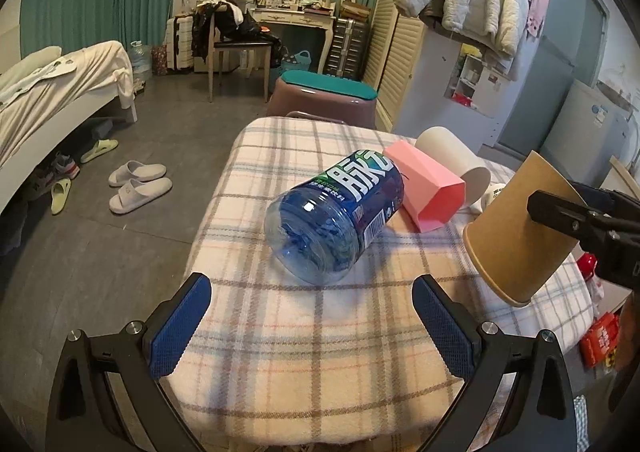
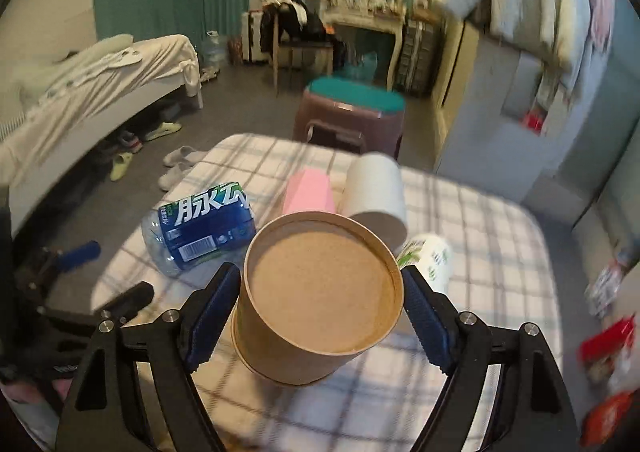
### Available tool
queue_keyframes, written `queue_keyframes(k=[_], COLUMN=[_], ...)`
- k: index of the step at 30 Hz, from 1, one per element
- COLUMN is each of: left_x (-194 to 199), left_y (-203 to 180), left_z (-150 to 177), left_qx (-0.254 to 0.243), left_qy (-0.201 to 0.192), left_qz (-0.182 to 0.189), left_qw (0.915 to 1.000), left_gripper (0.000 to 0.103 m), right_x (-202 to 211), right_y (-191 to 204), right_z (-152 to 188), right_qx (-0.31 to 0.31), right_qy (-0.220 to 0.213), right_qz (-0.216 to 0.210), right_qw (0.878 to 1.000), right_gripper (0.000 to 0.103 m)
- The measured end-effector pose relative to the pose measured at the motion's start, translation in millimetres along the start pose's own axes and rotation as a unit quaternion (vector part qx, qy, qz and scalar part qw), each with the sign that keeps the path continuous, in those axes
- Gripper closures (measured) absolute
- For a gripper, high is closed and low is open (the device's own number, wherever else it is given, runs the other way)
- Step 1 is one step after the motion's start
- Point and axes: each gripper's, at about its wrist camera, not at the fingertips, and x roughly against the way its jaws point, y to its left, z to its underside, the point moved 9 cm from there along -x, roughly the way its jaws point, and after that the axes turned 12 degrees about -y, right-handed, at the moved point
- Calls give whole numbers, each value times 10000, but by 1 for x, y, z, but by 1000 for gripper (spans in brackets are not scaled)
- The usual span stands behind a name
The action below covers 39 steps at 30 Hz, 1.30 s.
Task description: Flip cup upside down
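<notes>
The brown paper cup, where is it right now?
The brown paper cup is off the table, tilted, clamped in the right gripper. In the left wrist view it hangs at the right, over the plaid tablecloth, near the pink cup.

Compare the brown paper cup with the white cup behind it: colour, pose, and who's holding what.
The brown paper cup is kraft tan; the white cup is plain white. The brown cup is held off the cloth, tilted, clamped by the right tool; the white cup lies on its side on the plaid tablecloth, ungripped. Both are tapered and look empty.
</notes>
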Motion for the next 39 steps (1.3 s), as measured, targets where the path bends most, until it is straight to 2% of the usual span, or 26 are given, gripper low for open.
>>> queue_keyframes(k=[11,18,29,32,33,34,39], left_x=[3,3,0,4,6,8,22], left_y=[1,3,3,4,4,4,-5], left_z=[4,0,-1,-2,-3,-4,-9], left_qx=[90,34,29,17,11,2,-72], left_qy=[-75,-115,-65,-82,-95,-111,-215], left_qz=[-142,-245,-319,-374,-393,-412,-485], left_qw=[9998,9996,9995,9993,9992,9991,9986], left_gripper=[0,0,0,0,0,0,0], right_x=[-21,-36,-35,-31,-27,-23,3], right_y=[4,9,15,14,13,13,8], right_z=[16,30,32,28,25,23,6], right_qx=[230,261,400,263,208,172,53], right_qy=[-240,-52,-49,-155,-219,-283,-643], right_qz=[-49,-136,-20,-54,-92,-140,-236], right_qw=[9994,9996,9992,9995,9995,9994,9976], right_gripper=[22,22,22,19,12,10,10])
